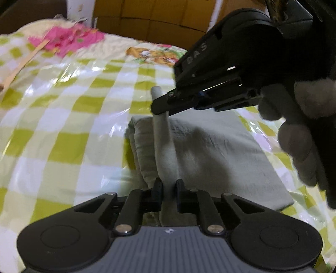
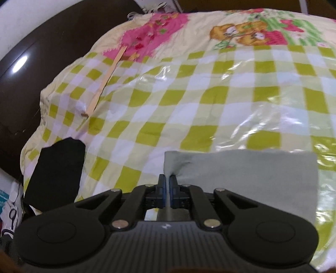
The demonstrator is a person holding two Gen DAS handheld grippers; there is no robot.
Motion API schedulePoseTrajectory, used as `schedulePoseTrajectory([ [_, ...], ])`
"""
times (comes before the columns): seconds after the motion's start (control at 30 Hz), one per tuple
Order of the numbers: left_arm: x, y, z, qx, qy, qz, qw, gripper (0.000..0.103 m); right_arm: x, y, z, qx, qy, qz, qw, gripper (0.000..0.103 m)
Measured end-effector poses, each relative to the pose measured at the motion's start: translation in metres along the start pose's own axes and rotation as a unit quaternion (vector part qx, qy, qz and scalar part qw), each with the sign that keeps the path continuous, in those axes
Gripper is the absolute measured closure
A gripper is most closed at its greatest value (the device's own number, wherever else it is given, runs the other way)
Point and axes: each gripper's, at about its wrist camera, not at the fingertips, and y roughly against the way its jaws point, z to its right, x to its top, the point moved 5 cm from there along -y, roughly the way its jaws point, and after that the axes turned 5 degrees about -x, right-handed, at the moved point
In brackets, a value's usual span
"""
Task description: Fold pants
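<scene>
The pants (image 1: pixel 210 151) are pale grey-green and lie folded in a flat rectangle on the checked bedcover (image 1: pixel 73 105). At their left edge a taut ridge of the cloth rises. My left gripper (image 1: pixel 169 190) is shut on the near end of that ridge. My right gripper (image 1: pixel 157 106), held by a gloved hand (image 1: pixel 294 136), comes in from the upper right and pinches the far end. In the right wrist view the right gripper (image 2: pixel 168 178) is shut on the left corner of the pants (image 2: pixel 241 174), which spread flat to the right.
The green-and-white checked cover (image 2: pixel 210 94) has a glossy sheen and cartoon prints at its far end. A flat black object (image 2: pixel 56 174) lies at the bed's left edge, with dark wooden furniture (image 2: pixel 42 63) beyond. Cardboard boxes (image 1: pixel 147 19) stand behind the bed.
</scene>
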Motion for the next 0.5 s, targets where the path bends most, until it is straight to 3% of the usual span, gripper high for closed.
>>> schedulePoseTrajectory([
  [0.3, -0.009, 0.007, -0.010, 0.013, 0.015, -0.009, 0.9998, 0.077, -0.021, -0.063, -0.012, 0.001, 0.024, -0.048, 0.999, 0.095],
  [0.5, -0.013, 0.015, -0.007, 0.018, 0.017, -0.006, 0.9997, 0.075, -0.021, -0.051, -0.010, 0.042, 0.008, -0.046, 0.998, 0.088],
])
